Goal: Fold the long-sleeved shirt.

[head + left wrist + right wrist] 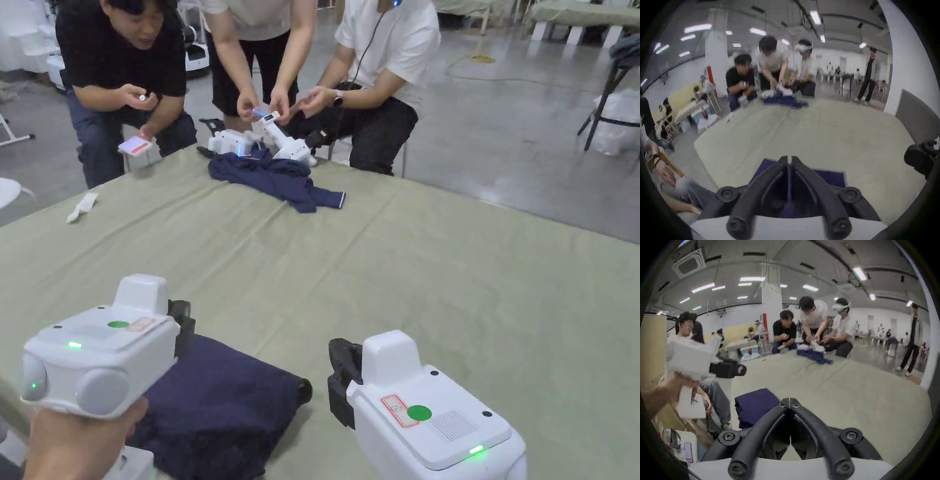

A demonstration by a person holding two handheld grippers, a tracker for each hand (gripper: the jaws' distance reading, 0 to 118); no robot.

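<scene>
1. The table (437,269), draped in a pale green cloth, runs from the near edge to the far side, where three people crouch over a second pair of white devices (259,140) and a crumpled dark blue garment (275,178). None of that belongs to the job in hand.

2. The long-sleeved shirt (219,400) lies at the near left of the table as a compact navy rectangle, flat and square-edged, with no sleeve trailing out. In the right gripper view it shows stacked layers along its near side (753,404).

3. The left gripper (789,160) hovers above the shirt's near left part. Its jaws are closed together, tips meeting with nothing between them, and the cloth below looks untouched by them.

4. The right gripper (789,400) hangs just beside the shirt's right edge, over bare table cloth. Its jaws are likewise pressed together on nothing.

5. Judging by this, the folding itself looks finished or nearly so: the step in hand seems to be the release and a check of the bundle.

6. If anything remains, the next move calls for a light touch: smoothing the top layer or squaring a corner with closed tips, without dragging the layers apart. A further halving would need both grippers to spread their jaws and pinch one edge through all layers evenly.

7. A small white strip (82,206) lies far left on the table, well apart from the shirt.
</scene>
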